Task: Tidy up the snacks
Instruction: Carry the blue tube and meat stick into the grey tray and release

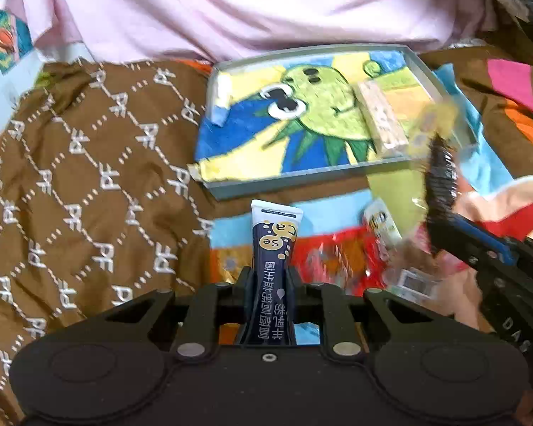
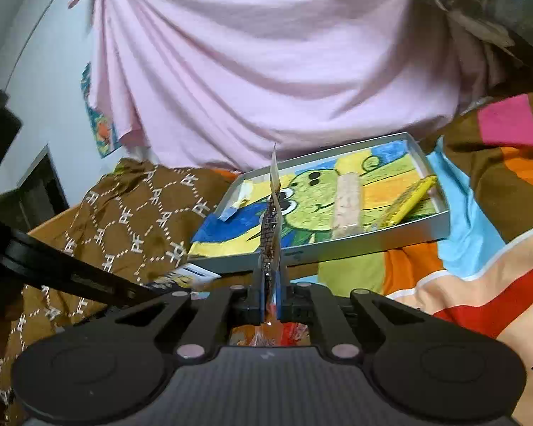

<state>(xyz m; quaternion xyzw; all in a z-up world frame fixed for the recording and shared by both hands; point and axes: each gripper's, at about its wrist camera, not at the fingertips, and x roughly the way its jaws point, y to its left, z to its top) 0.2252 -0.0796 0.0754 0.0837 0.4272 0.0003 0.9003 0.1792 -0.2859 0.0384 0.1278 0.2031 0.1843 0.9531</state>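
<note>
Partly done: shallow grey tray with cartoon lining (image 2: 440,229) holds a pale oat bar (image 2: 348,202) and yellow wrapped bar (image 2: 408,200). Left hand-held gripper (image 1: 269,277) clamps a navy-and-white sachet (image 1: 274,241); right hand-held gripper (image 2: 270,277) pinches a thin dark-printed packet (image 2: 270,227), seemingly tray-bound. Loose red wrappers (image 1: 337,255) remain on the bedspread.

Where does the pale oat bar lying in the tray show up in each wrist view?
Left wrist: oat bar lies upper right, near the tray's right wall.
Right wrist: oat bar sits right of centre, left of a yellow packet.
Shared landmark: the green cartoon drawing beneath it.
</note>
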